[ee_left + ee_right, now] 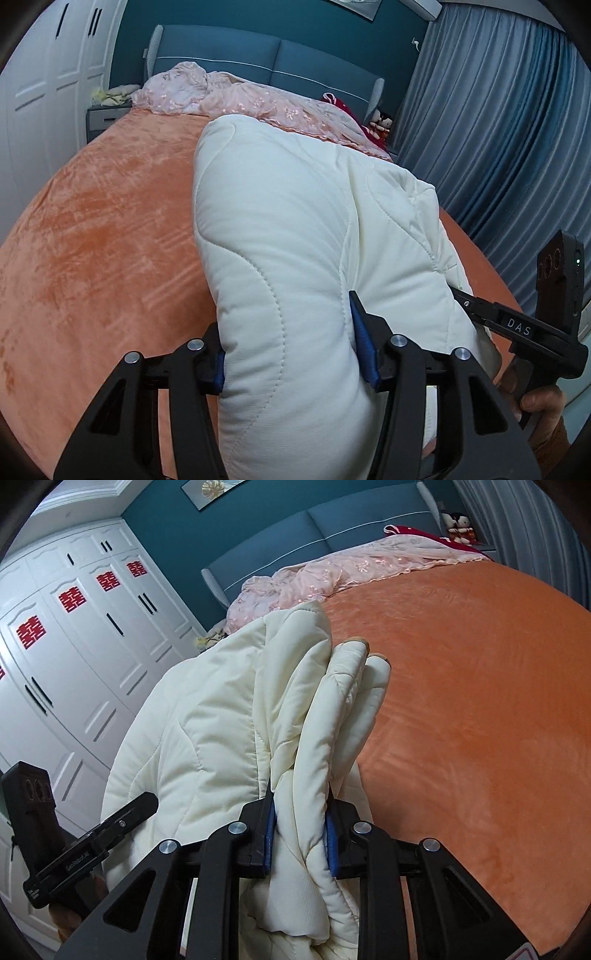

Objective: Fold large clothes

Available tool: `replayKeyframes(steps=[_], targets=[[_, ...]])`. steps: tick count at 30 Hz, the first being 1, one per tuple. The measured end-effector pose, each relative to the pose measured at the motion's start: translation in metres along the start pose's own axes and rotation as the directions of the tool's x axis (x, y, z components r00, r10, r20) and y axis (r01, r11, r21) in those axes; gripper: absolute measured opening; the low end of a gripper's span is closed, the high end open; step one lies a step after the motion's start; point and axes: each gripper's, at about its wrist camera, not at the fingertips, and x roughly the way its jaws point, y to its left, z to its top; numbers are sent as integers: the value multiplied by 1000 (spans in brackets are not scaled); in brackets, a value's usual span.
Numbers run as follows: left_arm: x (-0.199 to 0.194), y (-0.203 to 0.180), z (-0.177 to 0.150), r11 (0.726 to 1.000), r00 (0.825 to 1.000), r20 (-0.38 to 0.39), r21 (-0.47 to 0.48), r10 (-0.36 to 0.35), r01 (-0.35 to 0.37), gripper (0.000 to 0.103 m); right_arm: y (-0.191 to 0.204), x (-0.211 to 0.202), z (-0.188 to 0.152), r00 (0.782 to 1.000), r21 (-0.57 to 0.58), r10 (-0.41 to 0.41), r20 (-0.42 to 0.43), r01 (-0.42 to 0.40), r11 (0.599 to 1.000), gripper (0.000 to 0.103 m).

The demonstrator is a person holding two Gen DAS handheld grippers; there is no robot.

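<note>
Both claws clamped the cream quilted padded coat [295,229]: left claw [295,354] on a thick fold, right claw [301,834] on bunched layers, above the orange velvet-covered bed [480,701].

On the black bar of my right gripper [517,325], seen from my left wrist camera, a small label [518,326] reads "DAS" in pale letters. From my right wrist camera, the black bar of my left gripper [92,845] carries small pale lettering [78,859] that looks like "GenRobot.AI", though it is tiny and I am not sure of every letter; a second mark nearer its end is too small to read. The tall white panelled wardrobe doors [74,657] bear red paper cut-outs of the Chinese double-happiness sign "囍" [31,634], one on each of four doors.
</note>
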Motion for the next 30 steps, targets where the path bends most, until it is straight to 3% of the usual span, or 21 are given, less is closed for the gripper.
replayKeyframes(steps=[8,13,19,24,26,27,28,30], targets=[[59,81,-9,993,995,-78,-87,67,-74,51,20,85,-9,990,-68,-76,-117,68,995,22],[90,107,-30,988,985,-146,-107,92,-108,54,18,125,-25,972,-106,-148,-181,130,986,26],[95,115,-44,981,980,-167,-144,105,-130,67,4,132,-30,961,-92,-179,-212,163,982,43],[73,107,-29,967,962,-179,-107,208,-229,73,2,91,-21,957,-75,-221,-189,210,975,47],[53,98,-17,964,962,-124,-86,242,-253,73,7,70,-15,964,-92,-228,-139,217,972,43],[43,92,-9,962,963,-92,-74,254,-261,73,12,62,-11,968,-104,-221,-118,210,972,31],[36,86,0,960,961,-66,-62,269,-273,72,19,57,-6,972,-120,-210,-105,198,973,13],[28,73,18,954,955,-28,-29,296,-297,72,38,55,5,975,-161,-205,-89,189,969,7]])
